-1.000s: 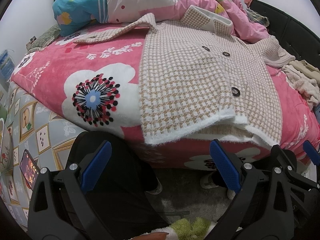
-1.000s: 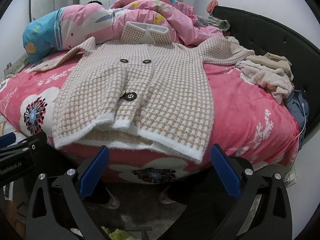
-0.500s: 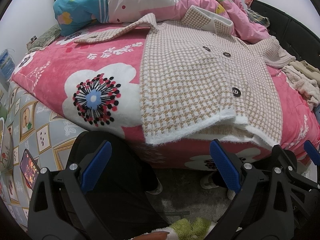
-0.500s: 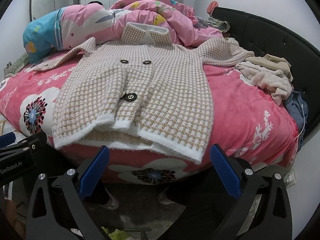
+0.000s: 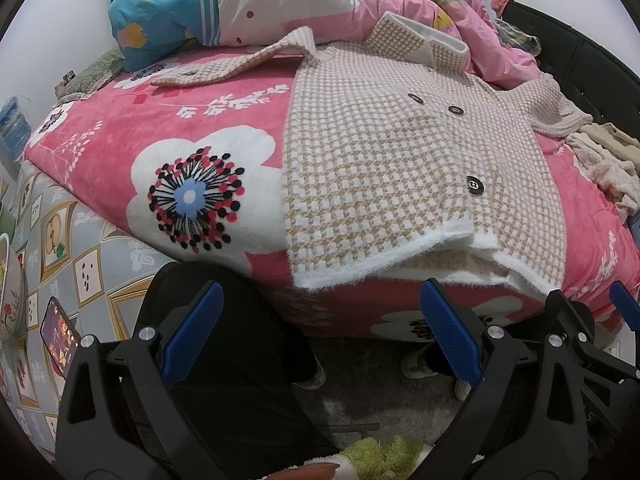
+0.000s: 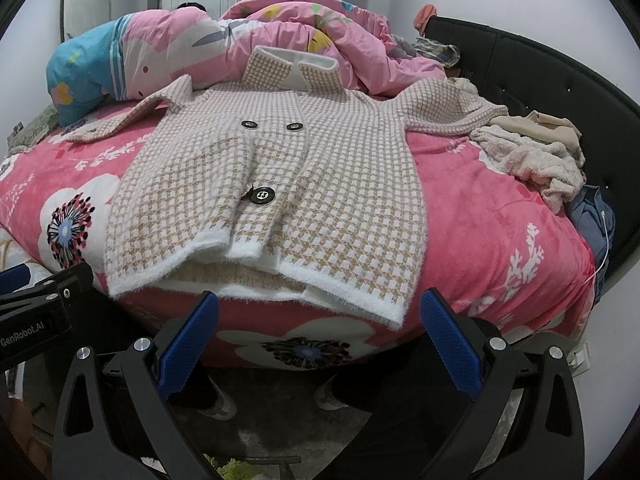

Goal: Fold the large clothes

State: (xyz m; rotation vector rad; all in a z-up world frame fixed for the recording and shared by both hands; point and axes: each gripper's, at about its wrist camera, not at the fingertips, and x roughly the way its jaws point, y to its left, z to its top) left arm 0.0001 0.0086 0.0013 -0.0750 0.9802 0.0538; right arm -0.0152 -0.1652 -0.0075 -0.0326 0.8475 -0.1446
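Two grippers, your left [image 5: 320, 336] and right [image 6: 316, 336], hang below the bed's [image 6: 480, 208] near edge with fingers spread wide and holding nothing. You have the coat [image 6: 280, 184] lying flat on the bed, face up and buttoned, collar toward the pink duvet [image 6: 304, 28], sleeves out to both sides, white hem [image 5: 384, 256] at the edge nearest you, likely so each gripper can reach it for a first fold.

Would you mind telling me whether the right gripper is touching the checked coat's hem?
Apart. In the right wrist view the right gripper is open below the checked coat, with pink blanket showing between.
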